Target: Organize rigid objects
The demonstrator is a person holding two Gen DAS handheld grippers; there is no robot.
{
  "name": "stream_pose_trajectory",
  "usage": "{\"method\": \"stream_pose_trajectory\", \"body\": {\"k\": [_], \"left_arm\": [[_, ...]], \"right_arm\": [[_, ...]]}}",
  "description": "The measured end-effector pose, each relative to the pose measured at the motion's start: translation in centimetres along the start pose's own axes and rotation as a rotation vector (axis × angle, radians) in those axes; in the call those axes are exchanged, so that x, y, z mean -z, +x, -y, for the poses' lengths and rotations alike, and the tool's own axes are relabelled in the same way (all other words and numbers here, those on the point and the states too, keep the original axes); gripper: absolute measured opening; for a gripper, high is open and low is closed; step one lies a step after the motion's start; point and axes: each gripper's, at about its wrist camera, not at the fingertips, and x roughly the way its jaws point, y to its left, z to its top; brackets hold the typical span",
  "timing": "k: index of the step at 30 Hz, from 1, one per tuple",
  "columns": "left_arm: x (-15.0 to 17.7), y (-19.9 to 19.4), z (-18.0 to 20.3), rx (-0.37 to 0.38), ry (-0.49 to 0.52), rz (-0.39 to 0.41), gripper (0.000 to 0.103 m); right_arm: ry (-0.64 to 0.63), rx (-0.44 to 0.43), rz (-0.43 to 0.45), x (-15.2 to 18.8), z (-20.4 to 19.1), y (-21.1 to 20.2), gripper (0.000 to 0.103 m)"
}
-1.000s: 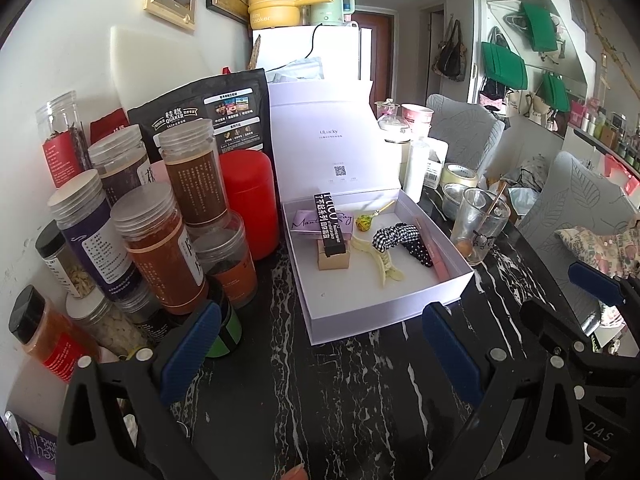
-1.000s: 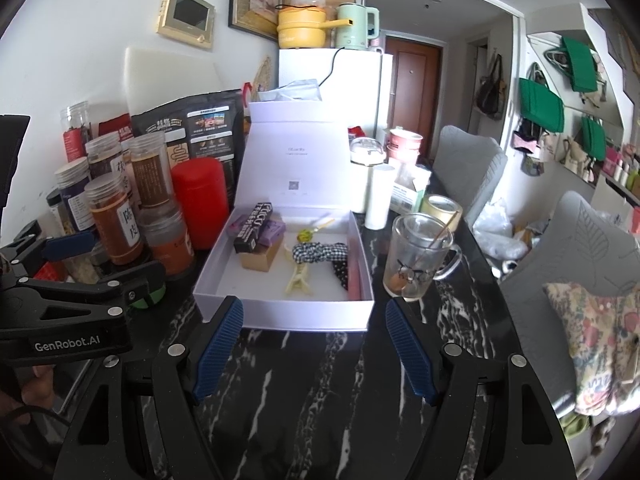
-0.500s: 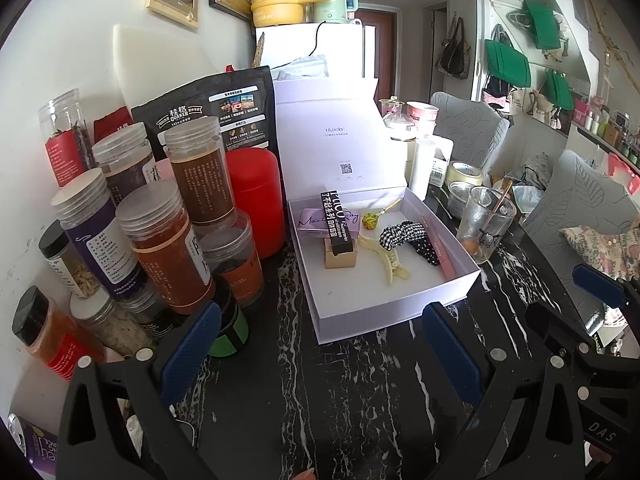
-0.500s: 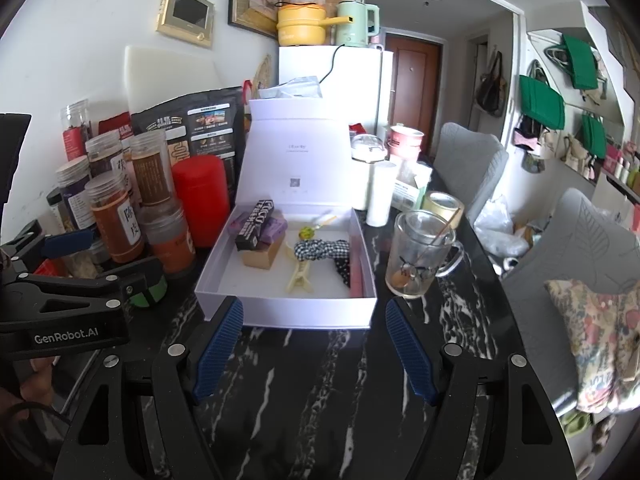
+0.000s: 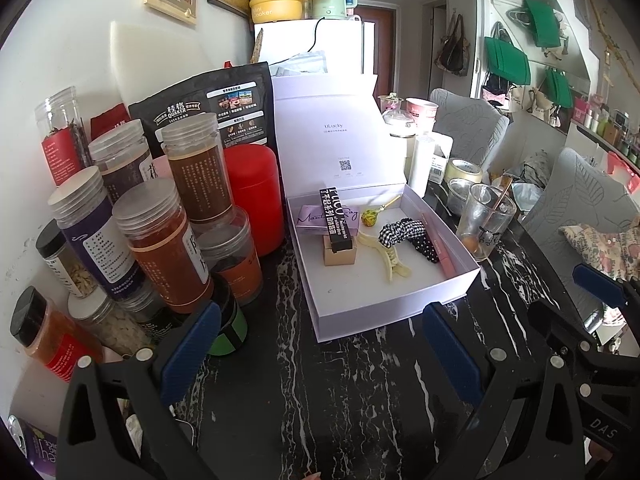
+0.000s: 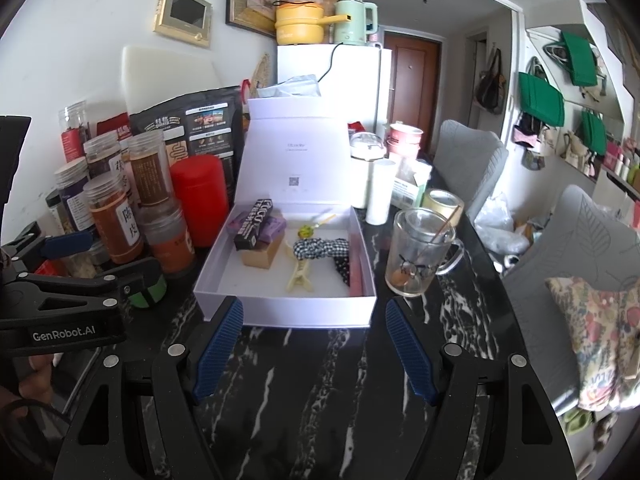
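A white box [image 5: 376,300] with its lid propped up stands on the black marble table [image 5: 340,400]. In it lie a black carton [image 5: 336,220] across a purple box [image 5: 310,220], a tan cardboard cube [image 5: 340,255], a cream hair claw [image 5: 386,258], a checkered scrunchie [image 5: 404,232] and a pink stick [image 5: 444,256]. My left gripper [image 5: 320,346] is open just short of the box's near corner, holding nothing. My right gripper [image 6: 313,346] is open in front of the box's front wall [image 6: 288,312], also holding nothing.
Several spice jars [image 5: 164,248] and a red canister [image 5: 252,196] crowd the left side by the wall. A glass mug [image 6: 420,252] with a stirrer stands right of the box, with a tape roll [image 6: 442,202] and cups behind. Grey chairs [image 6: 568,248] are on the right.
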Motion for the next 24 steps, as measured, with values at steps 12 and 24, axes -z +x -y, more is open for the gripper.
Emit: {"method": "stream_pose_trajectory", "body": {"k": [12, 24], "left_arm": [[-0.01, 0.11, 0.22, 0.004, 0.013, -0.002, 0.102], [0.19, 0.37, 0.31, 0.012, 0.015, -0.011, 0.102]], "right_arm": [[0.006, 0.005, -0.003, 0.02, 0.31, 0.03, 0.075], [0.012, 0.013, -0.011, 0.16, 0.54, 0.26, 0.075]]}}
